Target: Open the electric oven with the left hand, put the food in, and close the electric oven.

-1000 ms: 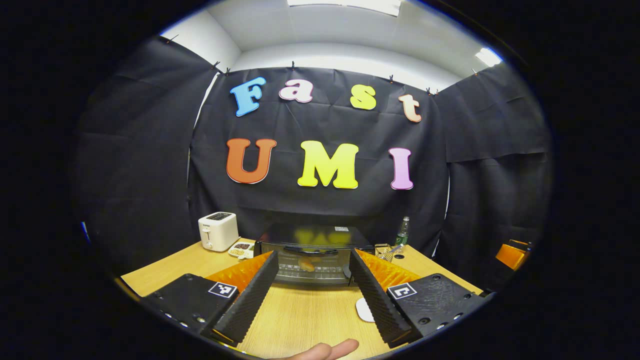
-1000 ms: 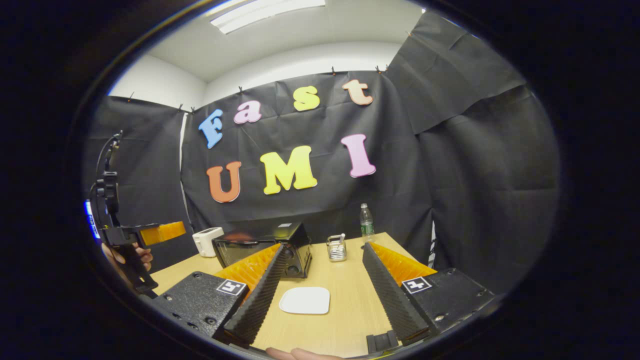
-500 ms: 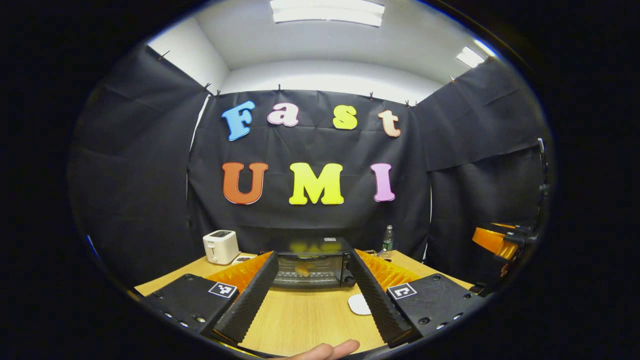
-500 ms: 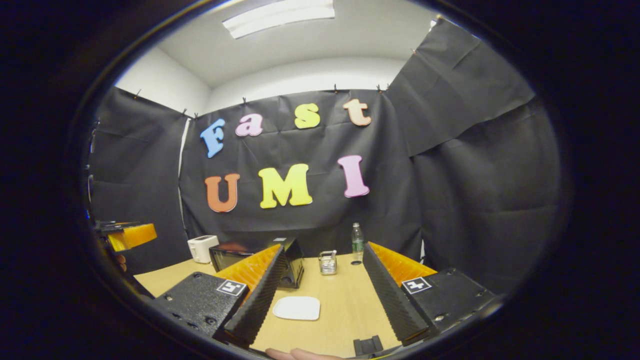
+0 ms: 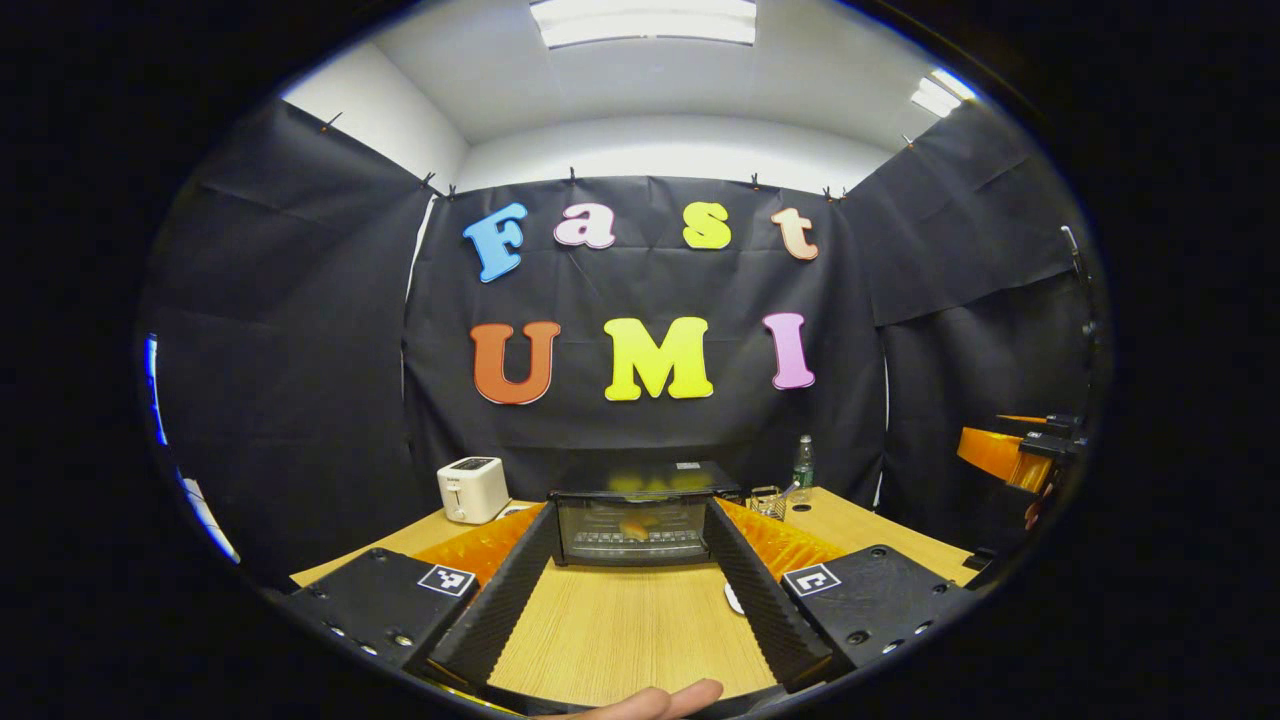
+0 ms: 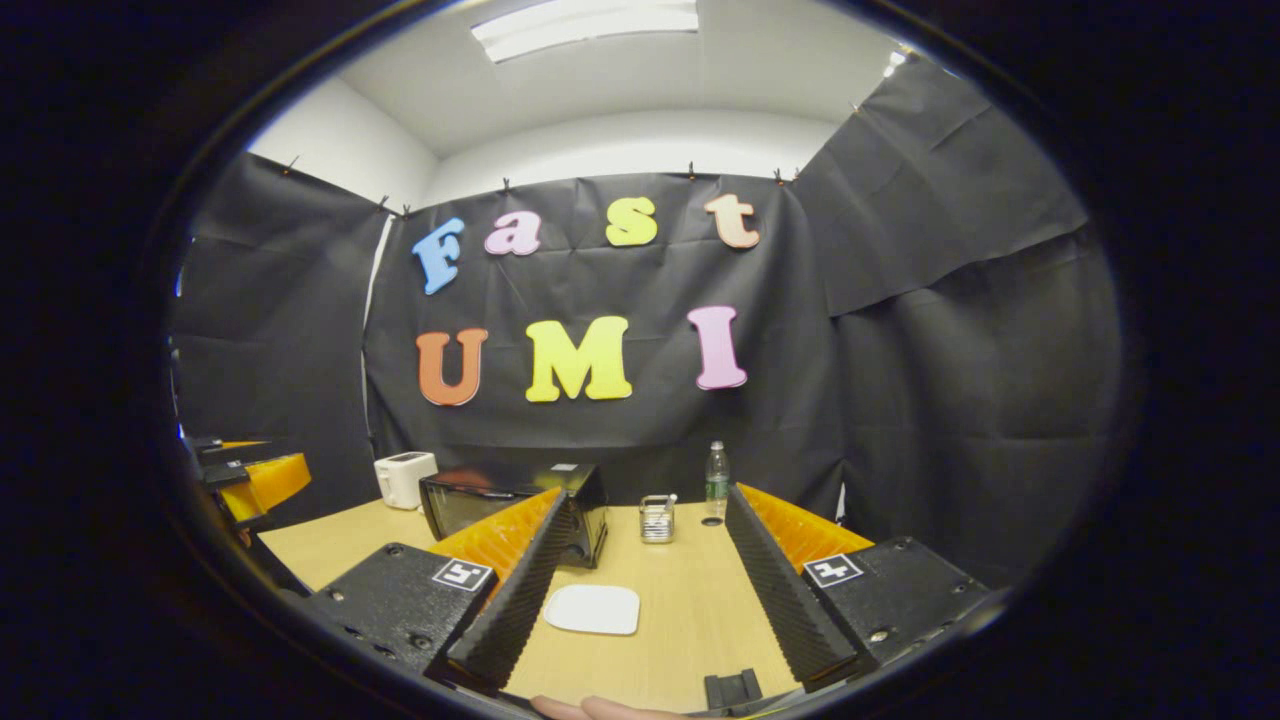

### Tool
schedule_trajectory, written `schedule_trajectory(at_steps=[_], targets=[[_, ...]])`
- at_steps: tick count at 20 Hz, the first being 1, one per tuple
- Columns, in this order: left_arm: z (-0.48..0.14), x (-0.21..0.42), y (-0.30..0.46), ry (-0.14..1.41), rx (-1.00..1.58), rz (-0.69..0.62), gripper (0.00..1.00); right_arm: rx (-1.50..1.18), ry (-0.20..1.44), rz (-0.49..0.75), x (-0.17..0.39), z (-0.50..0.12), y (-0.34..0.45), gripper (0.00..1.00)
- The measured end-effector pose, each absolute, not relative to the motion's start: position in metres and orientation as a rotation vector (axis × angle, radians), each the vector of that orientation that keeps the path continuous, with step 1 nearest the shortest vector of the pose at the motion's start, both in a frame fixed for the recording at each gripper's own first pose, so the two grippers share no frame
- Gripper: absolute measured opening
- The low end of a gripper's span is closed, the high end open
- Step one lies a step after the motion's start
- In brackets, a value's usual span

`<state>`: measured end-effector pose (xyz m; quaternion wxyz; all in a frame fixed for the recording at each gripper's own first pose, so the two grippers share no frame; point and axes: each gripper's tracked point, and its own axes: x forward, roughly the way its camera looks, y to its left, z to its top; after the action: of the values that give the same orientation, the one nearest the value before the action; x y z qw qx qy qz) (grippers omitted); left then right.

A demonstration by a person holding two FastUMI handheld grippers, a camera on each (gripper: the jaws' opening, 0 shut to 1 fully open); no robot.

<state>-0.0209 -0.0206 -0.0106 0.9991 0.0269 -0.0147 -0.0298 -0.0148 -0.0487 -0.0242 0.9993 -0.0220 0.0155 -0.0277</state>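
Left gripper [image 5: 632,590]: held above the table [image 5: 620,640], fingers spread wide, nothing between them; a fingertip [image 5: 660,700] of the holding hand shows at the bottom edge. Each finger base carries a square black-and-white marker; no readable text.

Right gripper [image 6: 645,600]: likewise wide open and empty, held over the table, marker squares on both finger bases. It also shows at the far right edge of the left gripper view.

Oven [image 5: 635,512]: black, door shut, at the back of the table, straight ahead between the left gripper's fingers and well apart from them. In the right gripper view it sits left of centre, partly behind that gripper's left finger. A small pale sticker on its top is too small to read.

Food [image 5: 632,527]: an orange-yellow item seen through the oven's glass door, on the rack.

Plate [image 6: 593,608]: white, bare, on the table in front of the oven, between the right gripper's fingers.

Toaster [image 5: 473,489]: white, left of the oven; front marking illegible.

Bottle [image 6: 716,482]: clear, green label unreadable, at the table's back right.

Wire caddy [image 6: 657,518]: between oven and bottle.
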Motion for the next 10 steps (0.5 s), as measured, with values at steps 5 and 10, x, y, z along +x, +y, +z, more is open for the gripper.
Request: schedule_trajectory(at_steps=[5, 10], targets=[[-0.013, -0.023, -0.021, -0.037, 0.056, -0.071, 0.96, -0.043, 0.053, -0.050, -0.011, -0.035, -0.046, 0.93], [-0.013, -0.022, -0.025, -0.050, 0.060, -0.075, 0.96, -0.038, 0.049, -0.045, -0.011, -0.036, -0.047, 0.93]])
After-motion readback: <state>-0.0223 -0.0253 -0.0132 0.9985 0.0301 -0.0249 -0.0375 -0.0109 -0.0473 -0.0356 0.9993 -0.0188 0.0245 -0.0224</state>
